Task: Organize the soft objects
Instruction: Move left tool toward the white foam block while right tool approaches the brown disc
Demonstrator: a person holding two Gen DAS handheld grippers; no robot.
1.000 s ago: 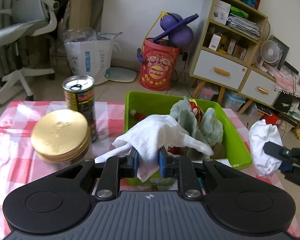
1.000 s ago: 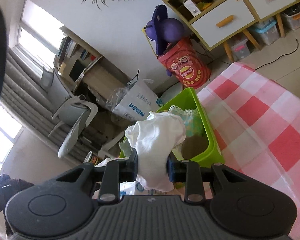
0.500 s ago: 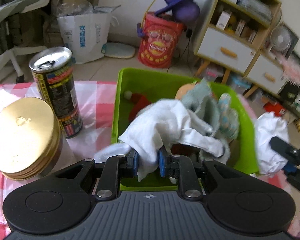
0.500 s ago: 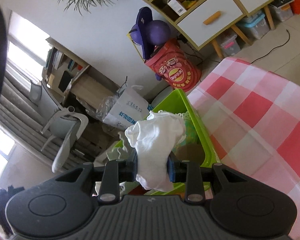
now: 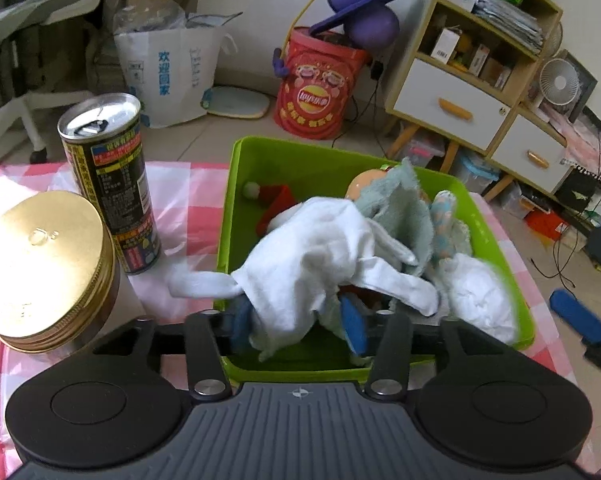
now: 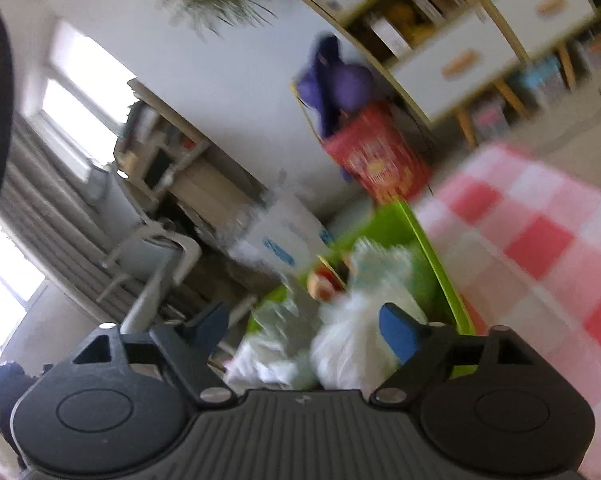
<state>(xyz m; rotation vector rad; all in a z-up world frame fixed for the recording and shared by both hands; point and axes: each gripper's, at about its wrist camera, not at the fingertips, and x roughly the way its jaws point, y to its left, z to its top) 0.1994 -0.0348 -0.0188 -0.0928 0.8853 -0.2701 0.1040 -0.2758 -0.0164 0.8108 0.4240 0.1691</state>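
Both grippers hang over a green bin (image 5: 496,240) on a pink checked tablecloth (image 5: 188,184), each letting go of a white cloth. To do this release well, both should probably lift straight up only once the fabric has dropped free of the pads, so nothing is dragged back out over the rim.

Nearest, at 6 o'clock in the left wrist view, the left gripper (image 5: 296,322) has just been opening its jaws. The white glove (image 5: 320,256) drapes between them, one finger trailing over the rim toward 9 o'clock. The pads no longer press it.

At 4 o'clock, a crumpled white cloth (image 5: 476,296) lies inside the bin. In the blurred right wrist view, the right gripper (image 6: 308,330) has likewise just opened wide, with that cloth below and between its jaws, unclamped.

Farther in, at 12 to 1 o'clock, sit soft toys (image 5: 396,204). At 9 to 10 o'clock stand a gold-lidded jar (image 5: 40,264) and a drink can (image 5: 108,184).
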